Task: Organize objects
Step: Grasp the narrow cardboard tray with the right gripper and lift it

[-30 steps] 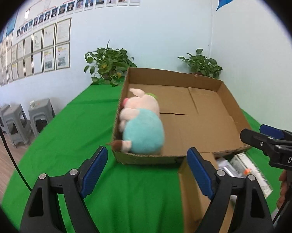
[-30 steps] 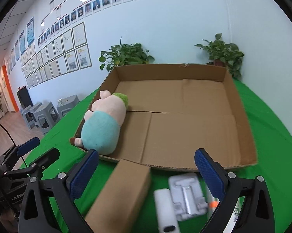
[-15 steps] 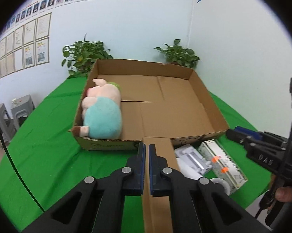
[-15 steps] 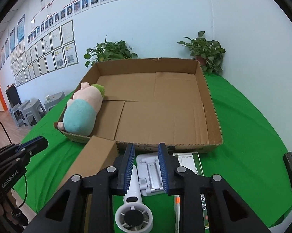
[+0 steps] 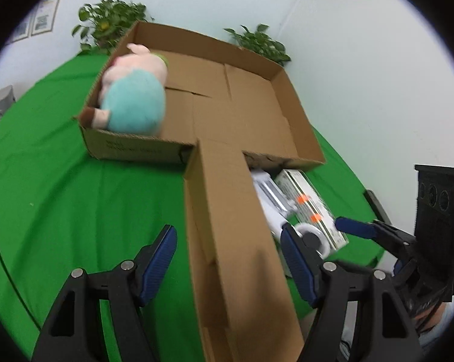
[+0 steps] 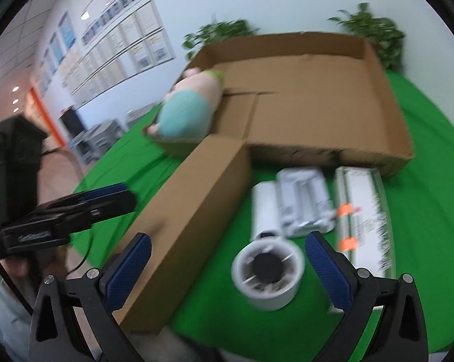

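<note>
Left wrist view: a second ago our left gripper [image 5: 228,259] looked level across the green table [image 5: 76,205]; now it tilts down, with the long cardboard box [image 5: 230,226] running up between its blue pads. Half a second ago these jaws were pinched together. Now they are opening, and both pads stand clear of the box sides, so nothing is held. We judge this a lining-up for a grasp on the box, not yet a grip.

Going left to right across the table, the plush pig [image 5: 133,102] lies in the near-left corner of the shallow carton [image 5: 305,147], the one item already stowed. The long box butts against the carton's near wall, then come a white tube [image 6: 264,208], a white packet [image 6: 305,202] and a clear-wrapped box with orange tags [image 6: 366,211], all still on the cloth near the table's near edge.

In the right wrist view our right gripper [image 6: 227,268] has dipped too; its jaws are opening, wide apart and empty, with a white round cap [image 6: 267,271] between them, untouched. The long box crowds its left pad, and the left gripper hovers close by, so the two tools could clash.
</note>
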The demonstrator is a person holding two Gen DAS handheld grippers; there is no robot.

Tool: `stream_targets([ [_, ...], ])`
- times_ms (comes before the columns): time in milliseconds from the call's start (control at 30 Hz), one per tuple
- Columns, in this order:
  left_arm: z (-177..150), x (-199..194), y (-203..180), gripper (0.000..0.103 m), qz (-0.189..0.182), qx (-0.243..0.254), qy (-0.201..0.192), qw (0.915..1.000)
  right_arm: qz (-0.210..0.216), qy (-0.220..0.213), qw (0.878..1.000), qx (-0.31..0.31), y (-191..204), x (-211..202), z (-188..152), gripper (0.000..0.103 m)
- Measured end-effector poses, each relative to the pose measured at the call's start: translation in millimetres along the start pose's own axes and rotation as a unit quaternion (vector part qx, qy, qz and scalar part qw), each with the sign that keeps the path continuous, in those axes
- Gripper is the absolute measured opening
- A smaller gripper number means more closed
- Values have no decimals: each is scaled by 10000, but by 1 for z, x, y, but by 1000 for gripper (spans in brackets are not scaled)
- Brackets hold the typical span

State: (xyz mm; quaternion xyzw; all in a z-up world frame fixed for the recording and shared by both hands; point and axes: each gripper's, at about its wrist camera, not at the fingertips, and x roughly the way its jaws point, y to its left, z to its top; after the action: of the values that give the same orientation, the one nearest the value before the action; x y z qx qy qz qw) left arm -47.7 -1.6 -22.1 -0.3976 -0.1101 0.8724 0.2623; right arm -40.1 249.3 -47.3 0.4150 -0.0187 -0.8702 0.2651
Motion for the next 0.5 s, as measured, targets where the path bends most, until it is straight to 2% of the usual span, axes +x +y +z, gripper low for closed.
stream_targets([
  [33,-2,0,-2,69,-190,-37,28,9998,119,57,9999,-36,4,1,-3,103],
  [100,-5,0,-11,61,-526,-25,50,9986,387,171,9991,-77,11,5,-11,103],
  [167,-6,2,-25,57,-804,145,102,9966,508,260,9983,-118,16,8,-16,103],
  [267,-9,9,-40,57,-991,369,203,9942,543,289,9980,-133,17,8,-22,103],
  [333,-8,9,-44,57,-828,449,203,9954,499,290,9983,-60,15,7,-23,103],
  [433,-2,-4,-36,58,-357,325,-137,9987,437,296,9986,41,8,4,-26,103],
  [500,-1,-8,-20,68,115,159,-235,9995,438,333,9984,107,5,6,-28,103],
])
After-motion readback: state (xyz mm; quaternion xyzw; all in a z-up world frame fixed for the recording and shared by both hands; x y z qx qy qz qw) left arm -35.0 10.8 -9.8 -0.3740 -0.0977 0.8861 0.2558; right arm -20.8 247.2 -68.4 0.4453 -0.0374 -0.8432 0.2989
